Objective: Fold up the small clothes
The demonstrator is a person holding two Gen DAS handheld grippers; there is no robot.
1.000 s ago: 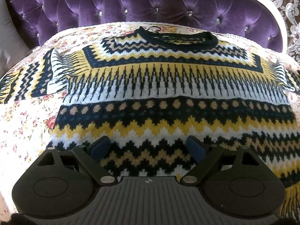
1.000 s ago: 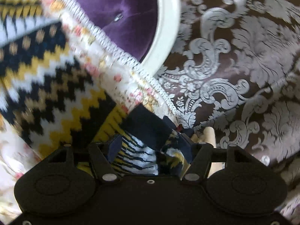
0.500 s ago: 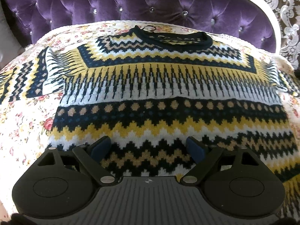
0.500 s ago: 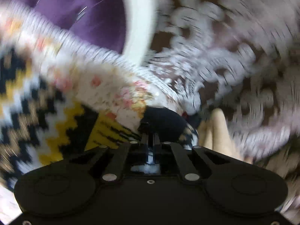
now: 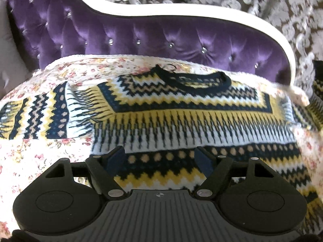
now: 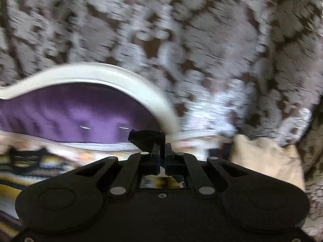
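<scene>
A knitted sweater [image 5: 181, 119] with yellow, navy and white zigzag bands lies flat, front up, on a floral bedspread [image 5: 30, 157], neck towards the headboard. Its left sleeve [image 5: 34, 117] lies spread out on the spread. My left gripper [image 5: 160, 158] is open and empty, low over the sweater's middle. My right gripper [image 6: 162, 147] is shut on the dark cuff [image 6: 146, 139] of the right sleeve and holds it lifted at the bed's right side. In the left wrist view that sleeve [image 5: 317, 100] rises off the bed at the right edge.
A purple tufted headboard [image 5: 151, 42] with a white frame stands behind the bed. Brown and silver patterned wallpaper [image 6: 201, 40] is behind it. A beige object [image 6: 266, 161] is at the right of the right wrist view, blurred.
My right gripper closed on the sleeve cuff and swung up, lifting it off the bed. My left gripper moved forward over the sweater, staying open.
</scene>
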